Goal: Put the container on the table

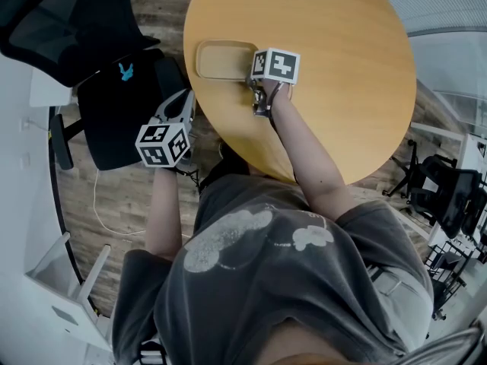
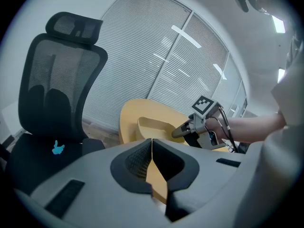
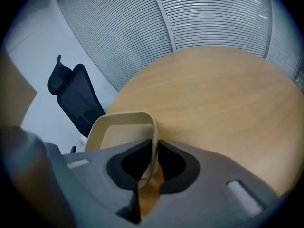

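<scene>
Head view, with both gripper views. The tan, shallow container point(image 1: 224, 59) lies on the round wooden table point(image 1: 342, 67), close to the table's edge on the side of the black office chair point(image 1: 114, 105). The right gripper point(image 1: 259, 73), reached forward over the table on a bare forearm, has its jaws closed on the near rim wall of the container point(image 3: 121, 127); in the right gripper view point(image 3: 154, 146) the thin wall passes upright between the two dark pads, with the table point(image 3: 218, 94) beyond and the chair point(image 3: 76, 99) against the blinds at left. The left gripper point(image 1: 176, 109) is held off the table, above the chair seat and well apart from the container. Its jaws point(image 2: 152, 141) are pressed together tip to tip with nothing between them; past them its view shows the chair point(image 2: 57, 94), the container point(image 2: 154, 126) and the right gripper point(image 2: 183, 131) at its rim.
</scene>
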{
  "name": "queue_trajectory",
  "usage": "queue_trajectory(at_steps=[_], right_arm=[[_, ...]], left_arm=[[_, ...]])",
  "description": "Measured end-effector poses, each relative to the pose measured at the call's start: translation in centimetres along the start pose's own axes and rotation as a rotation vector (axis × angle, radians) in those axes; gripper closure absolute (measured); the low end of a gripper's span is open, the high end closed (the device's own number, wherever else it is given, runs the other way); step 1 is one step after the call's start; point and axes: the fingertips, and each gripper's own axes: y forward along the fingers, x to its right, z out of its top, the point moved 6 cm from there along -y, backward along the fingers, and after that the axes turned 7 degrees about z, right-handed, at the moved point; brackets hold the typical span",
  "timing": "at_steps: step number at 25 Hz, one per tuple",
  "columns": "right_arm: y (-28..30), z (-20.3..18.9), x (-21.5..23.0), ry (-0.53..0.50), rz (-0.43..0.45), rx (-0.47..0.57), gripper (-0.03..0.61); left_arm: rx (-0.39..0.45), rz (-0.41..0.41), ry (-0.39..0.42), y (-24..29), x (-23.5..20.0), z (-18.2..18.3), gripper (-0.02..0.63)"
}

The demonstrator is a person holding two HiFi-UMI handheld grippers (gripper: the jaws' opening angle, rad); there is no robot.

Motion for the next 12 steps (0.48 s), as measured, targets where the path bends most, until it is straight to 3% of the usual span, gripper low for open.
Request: queue_trajectory(at_steps=[3,12], right_arm=[[-0.3,0.2,0.0,-0.001,0.031,0.002,0.511],[-1.3,0.3,-0.1,-0.032,0.061,0.03,0.506]], left_arm=[[-0.002,0.002,-0.002,0.0,0.4,0.0,0.615],[0.007,0.013,-0.007,-0.6,0.8,-0.2,0.615]])
